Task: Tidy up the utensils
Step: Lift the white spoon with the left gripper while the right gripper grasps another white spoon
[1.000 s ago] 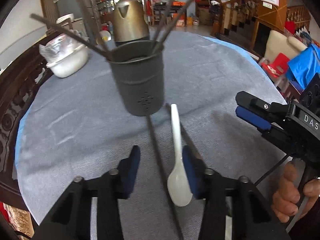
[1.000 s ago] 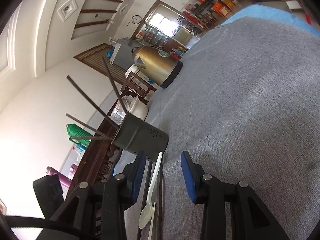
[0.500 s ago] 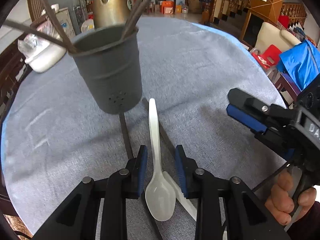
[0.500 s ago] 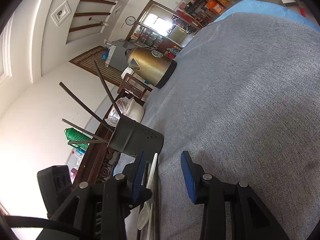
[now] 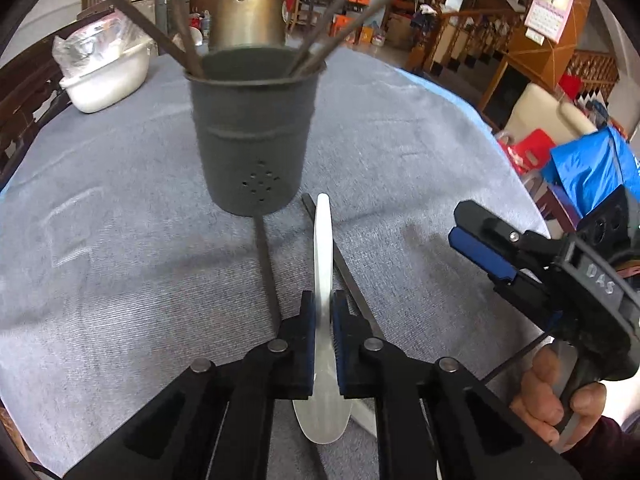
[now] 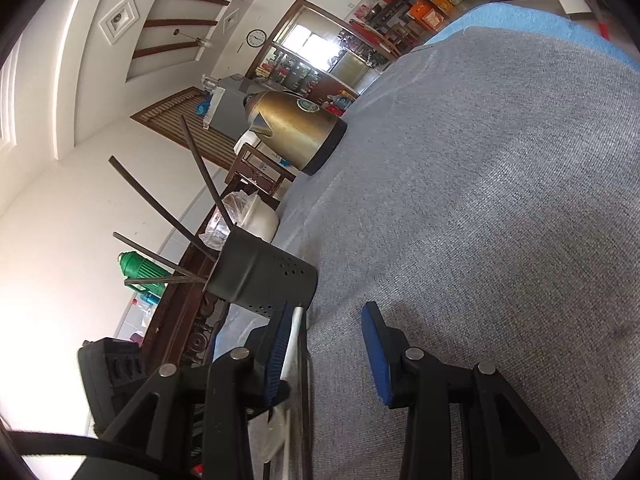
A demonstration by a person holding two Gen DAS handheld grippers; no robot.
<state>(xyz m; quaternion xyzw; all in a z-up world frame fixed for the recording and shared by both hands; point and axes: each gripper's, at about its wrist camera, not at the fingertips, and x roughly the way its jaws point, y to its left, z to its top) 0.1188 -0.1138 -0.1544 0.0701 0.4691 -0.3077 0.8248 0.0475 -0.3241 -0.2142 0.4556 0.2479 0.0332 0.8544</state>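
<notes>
While its blue pads press both sides of the handle, left gripper (image 5: 323, 336): clamped on the white spoon (image 5: 325, 280), nothing else between the pads
Spoon: bowl nearest the camera, handle pointing away toward the cup, lying on the grey cloth (image 5: 120, 248)
Chopsticks on the cloth (image 5: 266, 272): one just left of the spoon, another (image 5: 352, 284) passing under its right side
Right gripper (image 6: 324, 352): partly open, empty, held by a hand (image 5: 556, 396) off to the right, apart from the spoon
Cup (image 5: 254, 136): grey metal, upright, just beyond the spoon's tip, several chopsticks leaning out of it
Kettle (image 5: 248, 8): brass-coloured, behind the cup
Bowl (image 5: 106, 78): white, far left
</notes>
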